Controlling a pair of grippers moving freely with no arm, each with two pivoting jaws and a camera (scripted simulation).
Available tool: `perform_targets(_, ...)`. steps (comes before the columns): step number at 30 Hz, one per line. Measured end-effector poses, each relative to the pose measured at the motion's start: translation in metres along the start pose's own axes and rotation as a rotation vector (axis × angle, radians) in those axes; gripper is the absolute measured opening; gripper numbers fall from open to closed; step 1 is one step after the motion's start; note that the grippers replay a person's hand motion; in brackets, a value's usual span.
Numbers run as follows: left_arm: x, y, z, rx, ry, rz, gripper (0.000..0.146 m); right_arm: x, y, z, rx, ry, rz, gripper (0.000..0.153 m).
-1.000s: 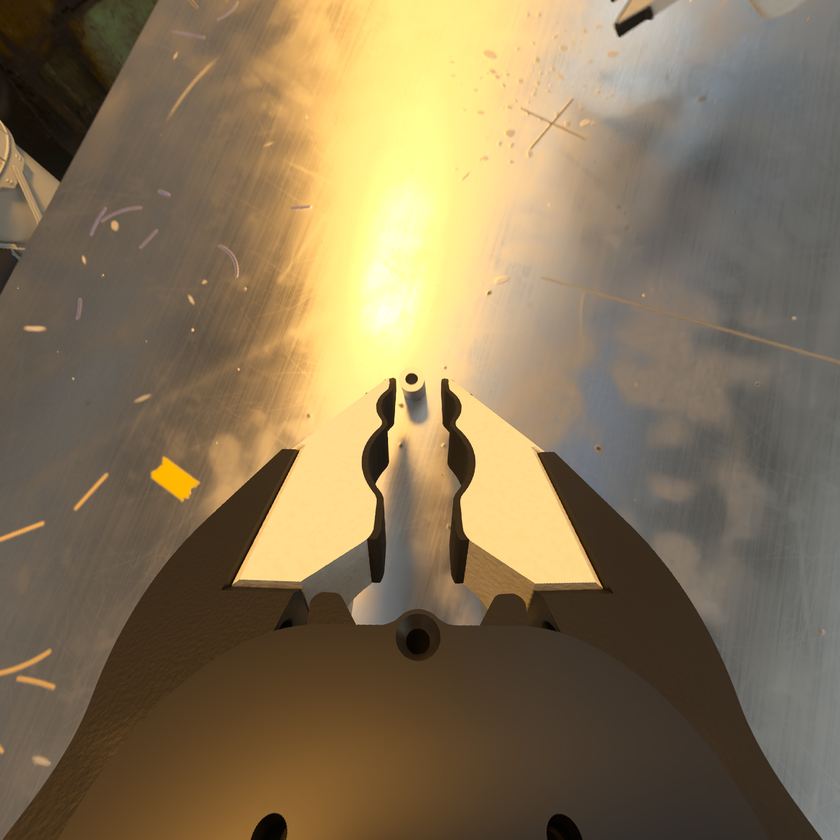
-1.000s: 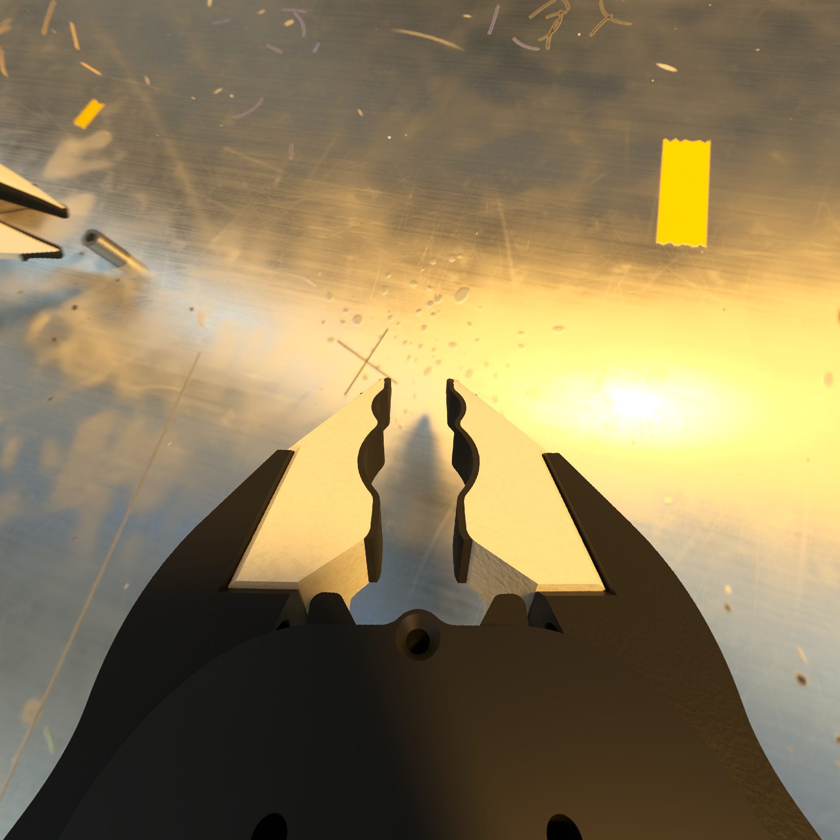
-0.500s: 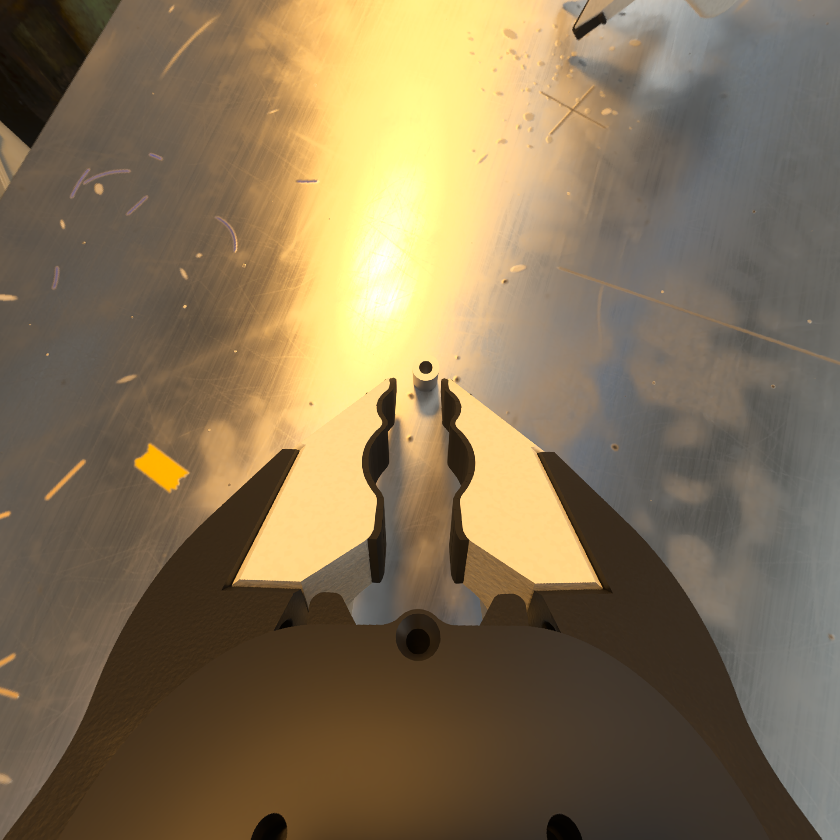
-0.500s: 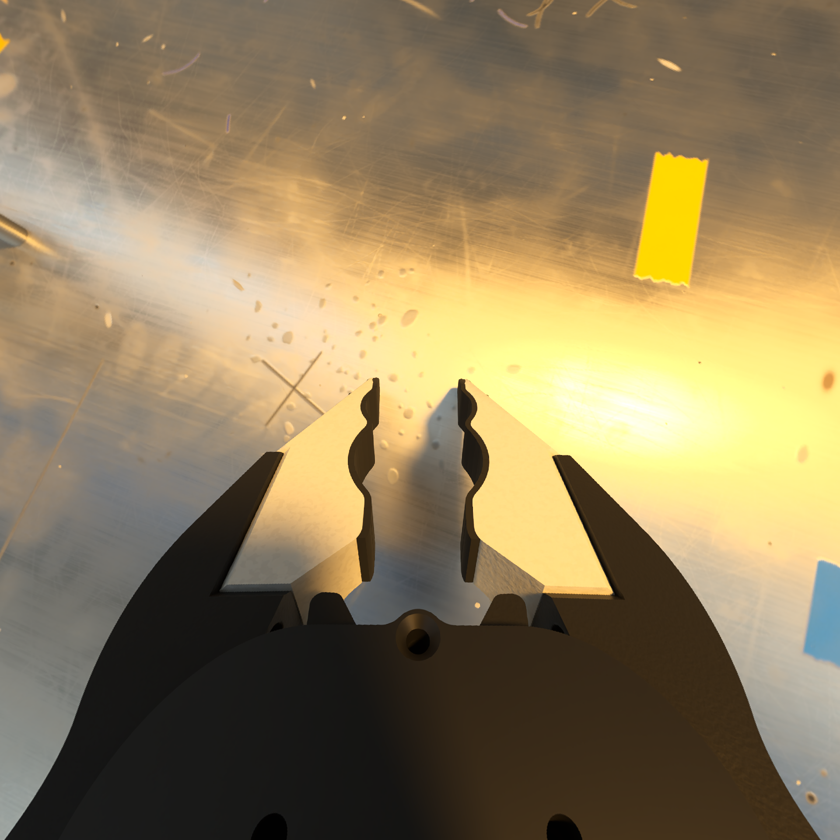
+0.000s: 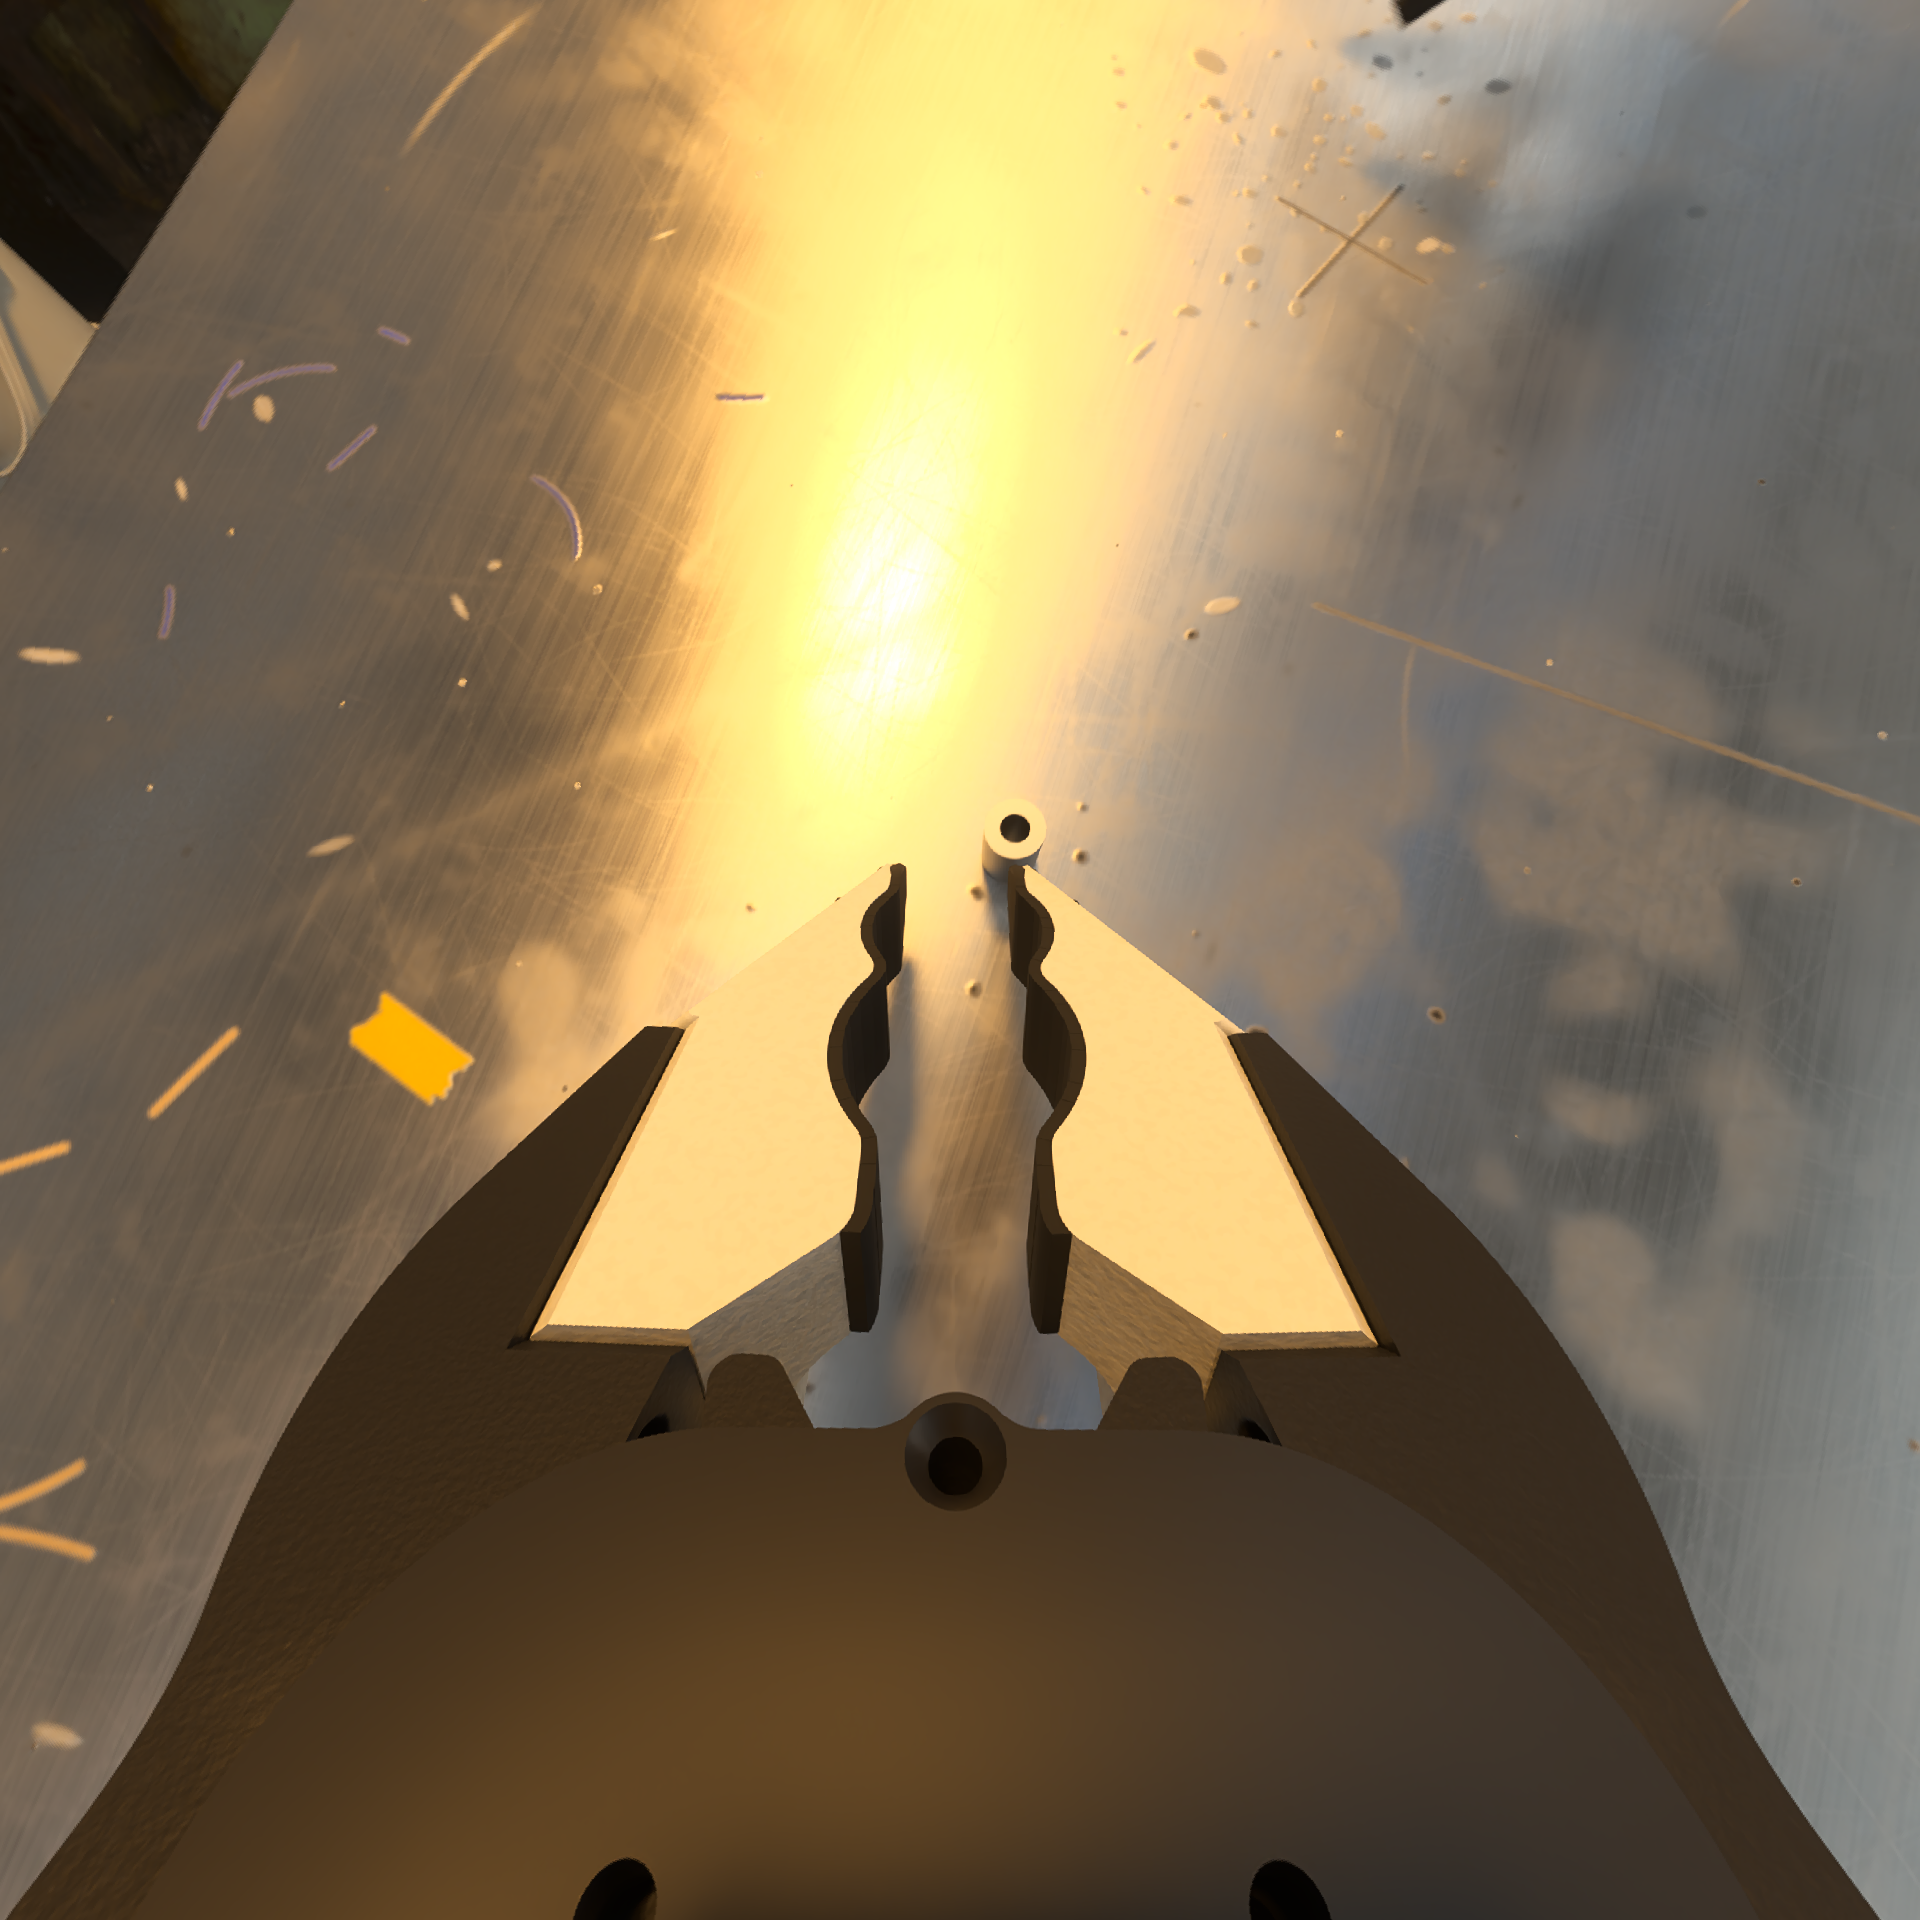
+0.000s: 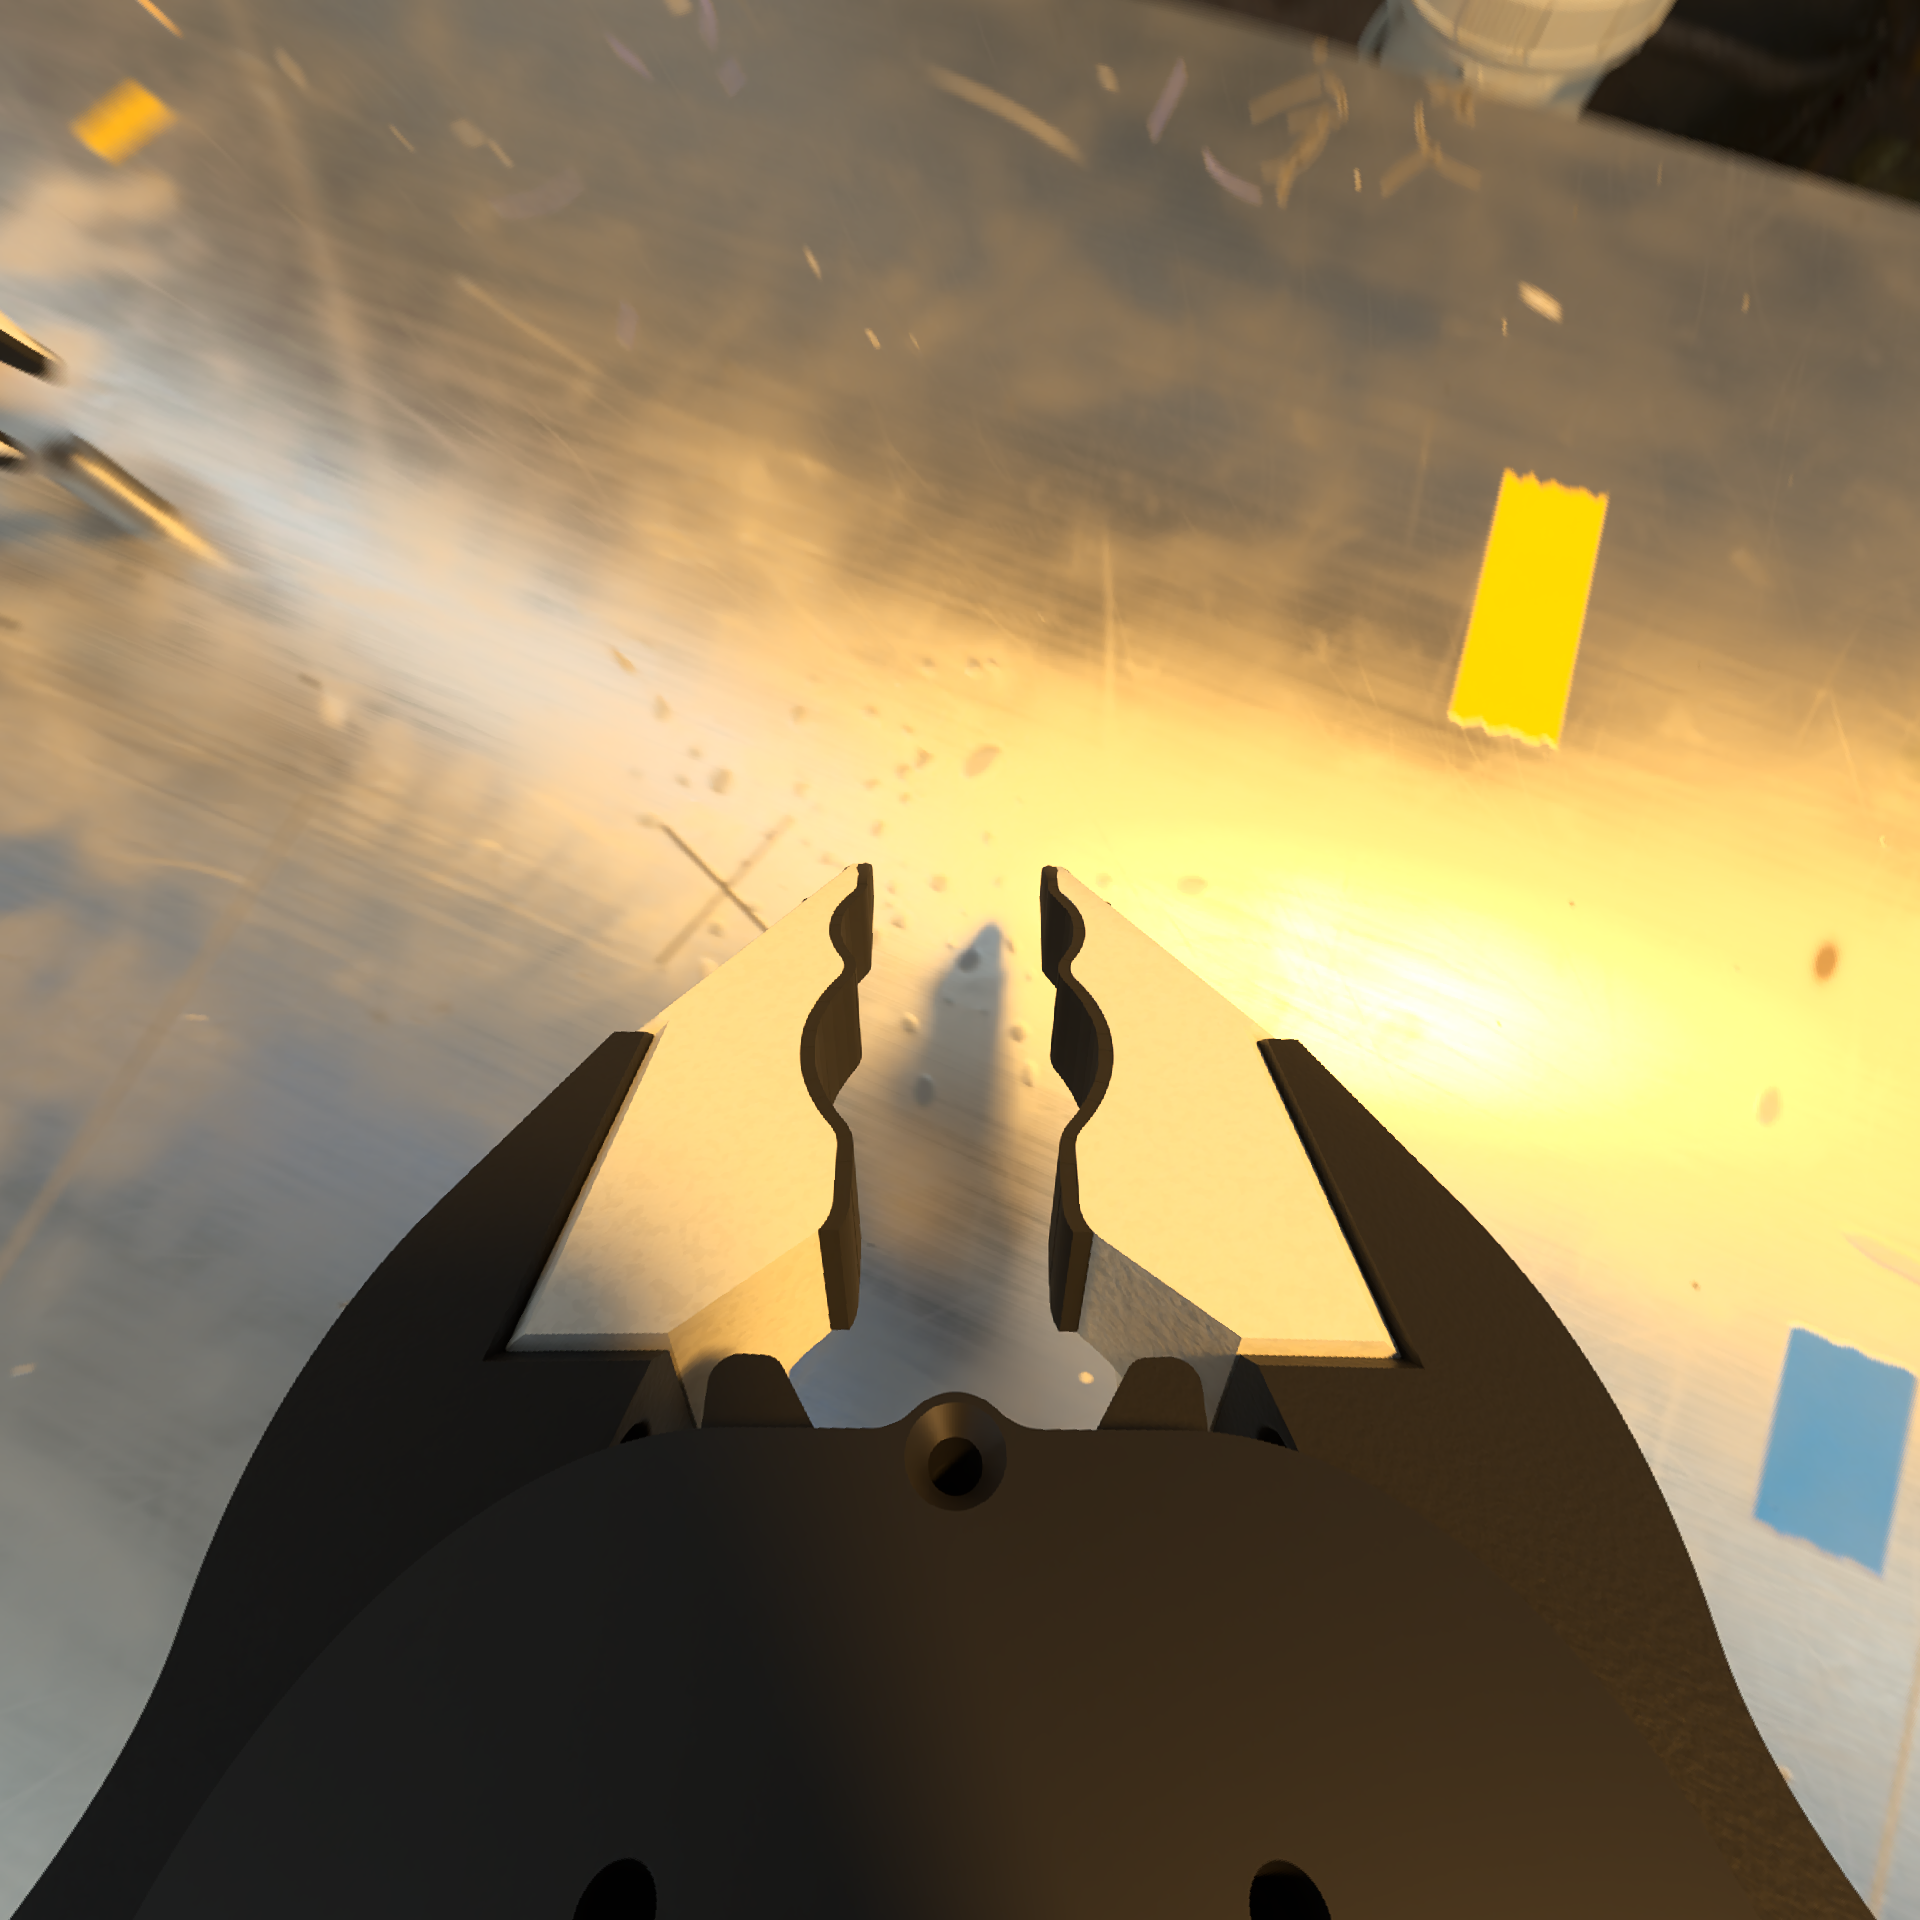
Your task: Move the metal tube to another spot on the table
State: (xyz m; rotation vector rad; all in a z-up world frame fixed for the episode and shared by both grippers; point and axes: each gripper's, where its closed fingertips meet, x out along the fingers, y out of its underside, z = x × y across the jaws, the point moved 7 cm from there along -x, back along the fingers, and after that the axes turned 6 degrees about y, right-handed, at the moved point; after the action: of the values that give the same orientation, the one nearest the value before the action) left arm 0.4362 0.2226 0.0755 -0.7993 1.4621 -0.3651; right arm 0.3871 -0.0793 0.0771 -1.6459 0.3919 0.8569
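Observation:
The metal tube (image 5: pixel 1013 836) is short and hollow and lies on the scratched steel table (image 5: pixel 1558 935). Its open end faces me just past my left gripper's right fingertip (image 5: pixel 1023 883). My left gripper (image 5: pixel 957 878) is open and empty, low over the table, with the tube outside the gap between its fingers. In the right wrist view the tube (image 6: pixel 109 488) shows blurred at the far left, next to the left gripper's fingertips (image 6: pixel 21 358). My right gripper (image 6: pixel 956 878) is open and empty, well away from the tube.
Yellow tape (image 6: pixel 1527 608) and blue tape (image 6: pixel 1834 1449) lie flat right of my right gripper. Another yellow scrap (image 5: pixel 410 1044) lies left of my left gripper. The table edge (image 5: pixel 156 239) runs at the upper left. A white object (image 6: pixel 1507 42) stands beyond the far edge.
The tube has slid from between my left fingertips to just beyond the right one. My right gripper has opened wider and moved; its view is now blurred.

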Motion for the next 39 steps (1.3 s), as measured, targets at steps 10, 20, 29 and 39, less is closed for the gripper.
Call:
perform_targets(10, -0.053, 0.045, -0.010, -0.114, -0.102, 0.074, 0.033, -0.003, -0.038, 0.099, -0.050, -0.389, -0.139, 0.032)
perform_targets(20, -0.065, 0.058, -0.014, -0.153, -0.132, -0.003, 0.040, 0.049, -0.075, 0.153, -0.217, -0.455, -0.155, 0.032)
perform_targets(29, -0.023, 0.012, -0.013, -0.012, -0.072, -0.065, 0.040, 0.051, -0.096, 0.135, 0.006, -0.571, -0.288, 0.032)
perform_targets(39, 0.009, 0.001, -0.008, -0.014, -0.009, -0.004, 0.042, 0.053, -0.080, 0.114, 0.094, -0.588, -0.222, 0.032)
